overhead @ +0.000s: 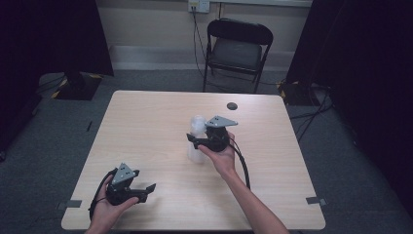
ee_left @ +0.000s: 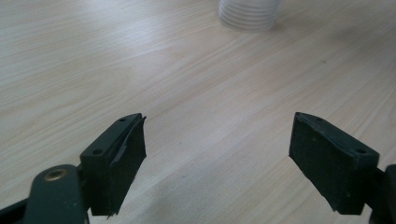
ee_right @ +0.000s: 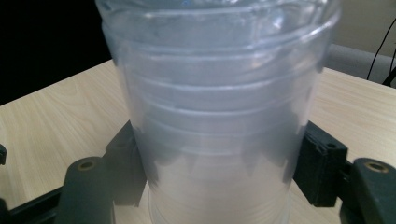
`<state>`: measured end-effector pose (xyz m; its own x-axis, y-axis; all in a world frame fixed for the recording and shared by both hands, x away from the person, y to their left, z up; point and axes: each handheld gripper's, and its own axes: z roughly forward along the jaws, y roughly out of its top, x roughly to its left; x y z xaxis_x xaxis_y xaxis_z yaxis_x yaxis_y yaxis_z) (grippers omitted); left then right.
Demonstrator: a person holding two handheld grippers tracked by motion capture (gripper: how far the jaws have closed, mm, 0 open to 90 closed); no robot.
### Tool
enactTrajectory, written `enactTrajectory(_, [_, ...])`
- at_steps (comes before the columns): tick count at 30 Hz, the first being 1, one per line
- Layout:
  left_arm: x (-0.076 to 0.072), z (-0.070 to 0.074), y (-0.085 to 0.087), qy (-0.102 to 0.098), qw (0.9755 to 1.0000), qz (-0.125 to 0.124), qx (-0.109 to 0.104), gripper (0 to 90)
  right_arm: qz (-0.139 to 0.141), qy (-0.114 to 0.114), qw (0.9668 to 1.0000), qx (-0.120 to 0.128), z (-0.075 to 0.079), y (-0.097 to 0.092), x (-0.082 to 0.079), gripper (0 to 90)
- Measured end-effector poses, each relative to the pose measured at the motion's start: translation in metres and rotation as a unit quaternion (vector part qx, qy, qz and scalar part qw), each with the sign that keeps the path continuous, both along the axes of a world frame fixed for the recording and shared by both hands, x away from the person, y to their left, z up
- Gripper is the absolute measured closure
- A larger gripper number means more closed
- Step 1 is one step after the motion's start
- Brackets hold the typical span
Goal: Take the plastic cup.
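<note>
A stack of clear plastic cups (overhead: 197,124) stands upright near the middle of the wooden table (overhead: 146,122). My right gripper (overhead: 194,141) reaches it from the near right. In the right gripper view its two black jaws press on either side of the stack (ee_right: 219,116), low down, so the gripper (ee_right: 217,168) is shut on it. My left gripper (overhead: 144,180) is held at the front left of the table, open, with nothing between its jaws. In the left gripper view (ee_left: 217,140) the base of the stack (ee_left: 249,14) shows far ahead.
A small dark round disc (overhead: 232,106) lies on the table behind the cups. A black folding chair (overhead: 237,48) stands beyond the far edge. Cables run across the floor at the right (overhead: 311,114).
</note>
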<state>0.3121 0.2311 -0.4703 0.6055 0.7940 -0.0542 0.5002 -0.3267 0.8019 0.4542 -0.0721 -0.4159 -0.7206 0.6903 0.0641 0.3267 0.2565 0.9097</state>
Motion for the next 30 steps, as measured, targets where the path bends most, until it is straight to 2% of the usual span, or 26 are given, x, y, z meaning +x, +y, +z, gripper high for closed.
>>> enactTrajectory(30, [0.000, 0.000, 0.001, 0.003, 1.0000, 0.004, -0.001, 18.4, 0.000, -0.020, 0.9996, 0.021, 0.020, 0.000, 0.001, 30.9])
